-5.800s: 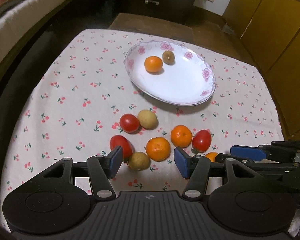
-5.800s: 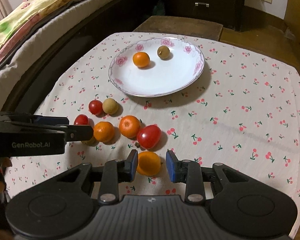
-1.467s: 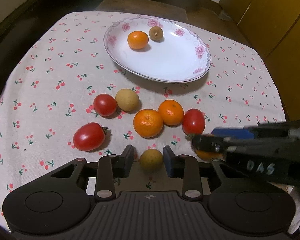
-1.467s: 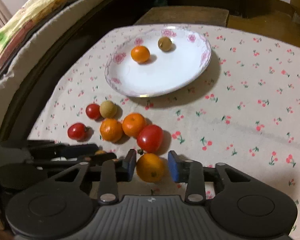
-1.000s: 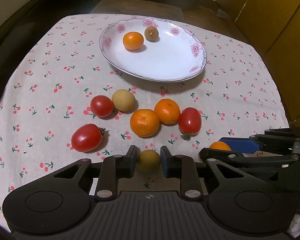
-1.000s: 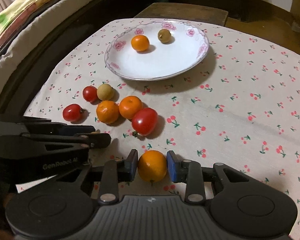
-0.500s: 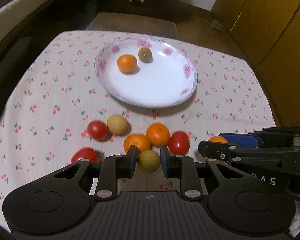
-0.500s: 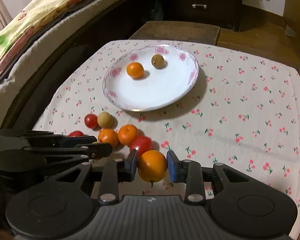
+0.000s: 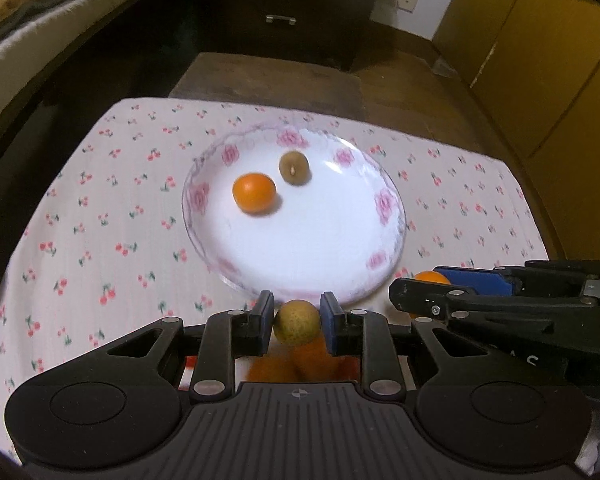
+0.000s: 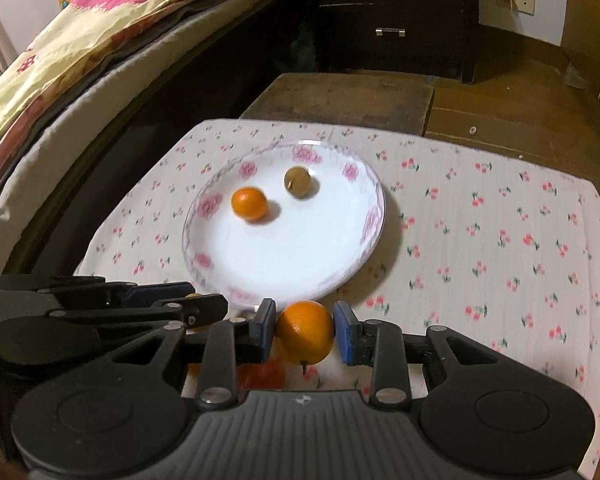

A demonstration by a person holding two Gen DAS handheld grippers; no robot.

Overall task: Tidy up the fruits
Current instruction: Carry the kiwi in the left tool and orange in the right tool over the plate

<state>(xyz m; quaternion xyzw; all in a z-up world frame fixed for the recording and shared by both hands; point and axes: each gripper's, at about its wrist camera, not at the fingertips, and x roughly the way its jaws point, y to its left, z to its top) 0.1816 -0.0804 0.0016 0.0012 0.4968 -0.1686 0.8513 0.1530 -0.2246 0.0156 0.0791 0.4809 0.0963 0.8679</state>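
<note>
2 grippers gripped fruit above the flowered plate: left gripper clamped a yellow-green fruit, right gripper an orange.

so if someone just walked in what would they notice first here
Probably the two fruits held up in front of the cameras: the left gripper is shut on a yellow-brown fruit, the right gripper on an orange. Just beyond them, in the middle of the cherry-print tablecloth, a white plate with pink roses on its rim already holds a small orange and a brownish fruit.
</note>
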